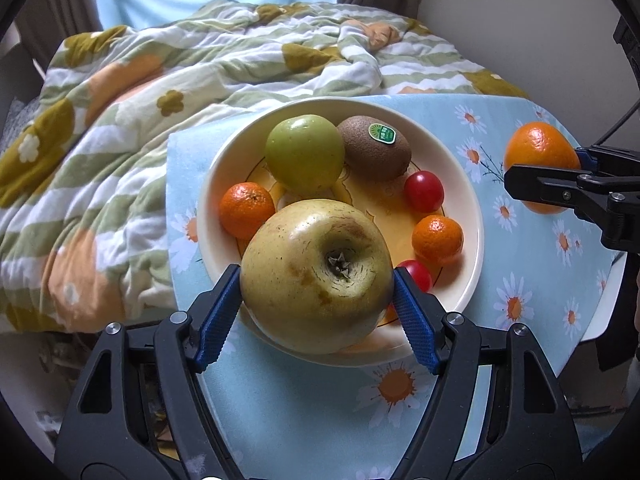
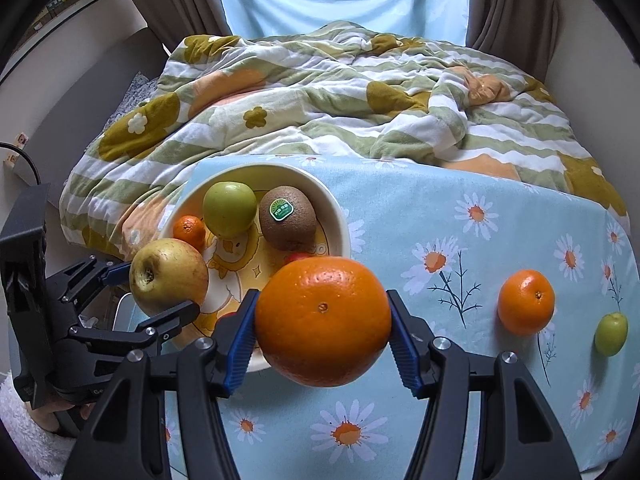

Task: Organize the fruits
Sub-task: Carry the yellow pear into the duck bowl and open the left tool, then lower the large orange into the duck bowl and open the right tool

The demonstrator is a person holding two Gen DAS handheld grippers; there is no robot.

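Observation:
My left gripper (image 1: 318, 280) is shut on a big yellow apple (image 1: 316, 276), held over the near side of the cream bowl (image 1: 468, 200). In the bowl lie a green apple (image 1: 305, 154), a kiwi (image 1: 374, 148) with a green sticker, two small mandarins (image 1: 247, 210) and two cherry tomatoes (image 1: 424, 191). My right gripper (image 2: 322, 324) is shut on a large orange (image 2: 323, 320), just right of the bowl (image 2: 342, 224) and close above the cloth. The left gripper (image 2: 160, 292) with its apple (image 2: 168, 278) shows at the left of the right wrist view.
A light blue daisy cloth (image 2: 440, 220) covers the table. On it at the right lie a smaller orange (image 2: 526, 302) and a small green fruit (image 2: 611, 334). A rumpled flowered blanket (image 2: 320, 92) on a bed lies just behind the table.

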